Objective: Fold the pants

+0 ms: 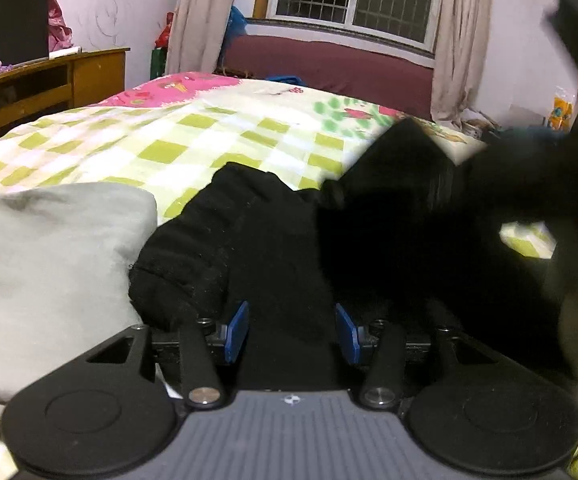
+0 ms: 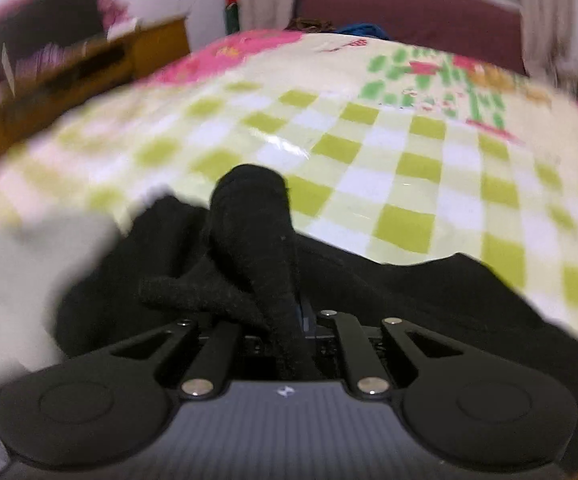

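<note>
Two grippers low over bed (image 1: 217,132). Left gripper (image 1: 292,330) level, fingers spread, black pants (image 1: 249,240) lying between them. Right gripper (image 2: 289,332) level, clamped on bunched pants fold.

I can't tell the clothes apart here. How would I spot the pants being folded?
Find the bed with the green-checked sheet. At its near edge lie the black pants, a bunched dark knit beside a pale grey folded cloth. They alone are black, and the right gripper pinches them.
</note>
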### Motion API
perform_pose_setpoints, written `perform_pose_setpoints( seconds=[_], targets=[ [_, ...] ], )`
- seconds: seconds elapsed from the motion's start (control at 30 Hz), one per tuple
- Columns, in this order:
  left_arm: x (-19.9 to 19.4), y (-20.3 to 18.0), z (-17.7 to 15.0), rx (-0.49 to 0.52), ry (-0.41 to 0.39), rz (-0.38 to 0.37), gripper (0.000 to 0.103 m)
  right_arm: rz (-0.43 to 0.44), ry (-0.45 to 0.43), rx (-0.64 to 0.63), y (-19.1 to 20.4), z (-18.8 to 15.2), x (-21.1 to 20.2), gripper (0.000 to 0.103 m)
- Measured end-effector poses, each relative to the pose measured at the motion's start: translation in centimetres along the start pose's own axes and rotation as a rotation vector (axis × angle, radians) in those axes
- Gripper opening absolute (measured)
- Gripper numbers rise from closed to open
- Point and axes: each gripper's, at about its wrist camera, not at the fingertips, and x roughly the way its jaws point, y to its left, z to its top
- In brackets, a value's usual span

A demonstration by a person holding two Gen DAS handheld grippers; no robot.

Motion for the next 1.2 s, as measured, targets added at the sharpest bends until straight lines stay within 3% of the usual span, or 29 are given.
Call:
perform_pose_setpoints(
  seconds=[0.17, 0.3, 0.37, 0.47, 0.57, 0.77, 0.93, 1.07, 1.2],
  targets=[
    [0.5, 0.4, 0.3, -0.009, 0.010, -0.009, 0.061, 0.045, -0.093, -0.073, 3.8, 1.7, -1.8, 0.008],
    [0.0, 0.9, 0.3, -0.044, 0.002, -0.007, 0.061, 0.052, 0.023, -0.082, 6.0, 0.7, 2.2, 0.008],
    [0.5, 1.0, 0.3, -0.038, 0.014, 0.041, 0.060, 0.046, 0.035, -0.073, 6.4, 0.4, 3.2, 0.008],
    [0.8, 1.1, 0.4, -0.048, 0.033, 0.030, 0.060, 0.045, 0.057, -0.131, 6.9, 0.2, 3.7, 0.016],
    [0.7, 1.3, 0.5, -0.052, 0.019, 0.025, 0.060, 0.112, 0.082, -0.144, 6.9, 0.3, 3.5, 0.032],
    [-0.2, 2.3, 0.3, -0.115, 0.002, 0.012, 0.060, 0.269, 0.067, -0.092, 7.4, 0.3, 2.1, 0.035],
    [-1.0, 1.3, 0.1, -0.072, -0.026, 0.055, 0.060, 0.403, 0.061, 0.030, 5.8, 0.4, 0.5, 0.043],
    [-2.3, 0.3, -0.2, -0.018, -0.064, 0.118, 0.063, 0.351, -0.022, 0.048, 3.2, -0.1, -2.4, 0.043],
    [-3.7, -0.8, -0.5, 0.023, -0.130, 0.229, 0.071, 0.220, -0.073, 0.106, -2.3, -1.9, -5.4, 0.043]
  ],
)
